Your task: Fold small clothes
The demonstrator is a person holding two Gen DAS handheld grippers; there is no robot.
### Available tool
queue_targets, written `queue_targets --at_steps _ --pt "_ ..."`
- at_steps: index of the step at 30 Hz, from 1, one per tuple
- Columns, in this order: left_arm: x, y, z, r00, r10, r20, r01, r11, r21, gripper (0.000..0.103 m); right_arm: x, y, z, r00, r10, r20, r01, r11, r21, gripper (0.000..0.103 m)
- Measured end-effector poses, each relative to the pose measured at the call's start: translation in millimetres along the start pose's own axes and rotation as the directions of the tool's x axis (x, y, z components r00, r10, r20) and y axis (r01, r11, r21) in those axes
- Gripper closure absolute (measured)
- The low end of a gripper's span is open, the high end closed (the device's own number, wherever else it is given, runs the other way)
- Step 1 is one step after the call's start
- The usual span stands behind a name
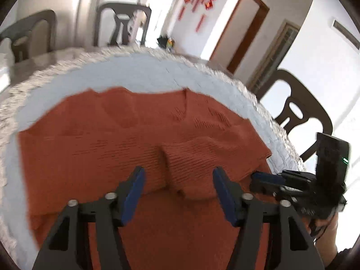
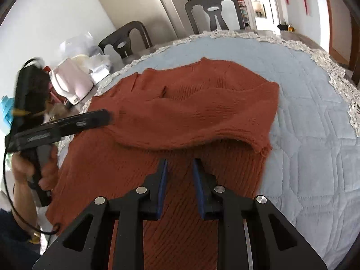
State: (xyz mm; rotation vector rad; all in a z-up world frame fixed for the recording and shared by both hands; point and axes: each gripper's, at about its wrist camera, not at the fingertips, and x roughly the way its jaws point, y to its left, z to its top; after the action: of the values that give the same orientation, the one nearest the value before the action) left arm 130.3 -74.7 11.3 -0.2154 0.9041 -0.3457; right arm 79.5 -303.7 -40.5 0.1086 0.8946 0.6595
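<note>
1. A rust-orange knitted sweater [image 2: 180, 117] lies spread on a pale blue quilted cloth [image 2: 315, 135] with a lace border; the cloth covers the table [image 1: 27, 63], whose bare top shows only at the far edge.
2. The sweater occupies the middle and near part of the cloth; the right side of the cloth is bare, seen from the right wrist view; one part of the sweater is folded over the rest, and its ribbed hem forms a raised, curved edge across the garment.
3. The left gripper [image 1: 178, 175] hangs over the near part of the sweater; its jaws stand apart; a raised fold of the knit lies in the gap between the blue pads [image 1: 135, 191]; the pads do not press on it.
4. The right gripper [image 2: 180, 168] hangs just near of the folded hem; its jaws stand a little apart, with a narrow gap; only flat knit shows below the gap; nothing is clamped.
5. A hand [image 2: 33, 166] holds the left gripper's handle at the left edge of the table.
6. Bags and a pink item [image 2: 72, 83] lie piled at the far left corner of the table; dark chairs [image 2: 213, 13] stand along the far side.
</note>
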Motion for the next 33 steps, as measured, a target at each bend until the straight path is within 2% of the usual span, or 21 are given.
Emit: queue_targets --at_steps 2,3,6,8,11,14,18,20,22,24,28,31,32,33 --pt "17.8 -3.0 4.5 0.999 -0.002 -0.054 0.001 1.0 -0.001 0.066 -1.0 -0.7 -1.1 1.0 -0.001 0.003 0.001 1.0 -0.001 0.08" --pt "18.7 -6.1 2.5 0.999 0.009 -0.049 -0.009 1.0 0.004 0.069 -0.7 -1.2 -1.2 1.0 0.005 0.003 -0.005 1.0 0.004 0.08" --pt "20.1 -8.7 8.7 0.999 -0.02 -0.047 0.02 1.0 -0.006 0.094 -1.4 -7.6 -1.1 0.999 0.043 0.006 -0.043 0.998 0.036 0.08" --pt "15.8 -10.9 13.4 0.999 -0.038 -0.023 0.038 0.999 -0.005 0.096 -1.7 -10.9 -0.9 0.998 0.066 0.009 -0.067 0.996 0.055 0.08" --pt "-0.1 -12.3 22.5 0.996 -0.07 0.047 0.07 0.998 0.009 0.097 -2.0 -13.6 -1.5 0.996 0.084 0.012 -0.085 0.994 0.07 0.08" --pt "-4.4 -3.6 28.0 0.995 -0.043 0.089 0.043 0.999 0.001 0.097 -2.7 -13.9 -2.1 0.996 0.089 0.013 -0.089 0.993 0.073 0.08" --pt "12.6 14.3 24.6 0.999 -0.008 0.052 0.009 0.999 -0.037 0.097 -2.5 -13.6 -2.7 0.995 0.095 0.014 -0.095 0.992 0.078 0.08" --pt "23.5 21.3 19.4 1.0 0.003 0.003 -0.003 0.999 -0.053 0.096 -3.2 -13.0 -2.7 0.996 0.09 0.013 -0.091 0.993 0.074 0.08" --pt "21.7 22.3 15.2 1.0 0.004 0.0 -0.004 0.998 -0.064 0.096 -7.4 -7.8 -1.6 0.998 0.055 0.014 -0.055 0.997 0.05 0.08" --pt "10.6 17.7 13.3 1.0 0.021 0.015 -0.02 0.999 -0.043 0.096 -16.4 -5.4 2.6 0.998 0.015 0.055 -0.017 0.999 0.031 0.08" --pt "-14.7 11.8 15.0 0.995 0.056 0.083 -0.055 0.998 -0.014 0.09 -26.0 -21.2 15.6 0.992 -0.043 0.121 0.032 0.996 0.088 0.08" --pt "-16.4 8.8 15.7 0.996 0.028 0.089 -0.028 1.0 -0.001 0.08 -11.4 -38.0 19.1 0.989 -0.133 0.067 0.125 0.986 0.114 0.08" --pt "-10.5 6.7 13.5 0.997 0.027 0.069 -0.028 1.0 0.01 0.079 -8.6 -42.2 19.0 0.987 -0.15 0.06 0.142 0.983 0.115 0.088" --pt "-4.3 6.5 10.8 0.999 0.027 0.044 -0.028 1.0 0.015 0.079 -11.0 -45.1 18.8 0.988 -0.142 0.066 0.133 0.984 0.122 0.089"
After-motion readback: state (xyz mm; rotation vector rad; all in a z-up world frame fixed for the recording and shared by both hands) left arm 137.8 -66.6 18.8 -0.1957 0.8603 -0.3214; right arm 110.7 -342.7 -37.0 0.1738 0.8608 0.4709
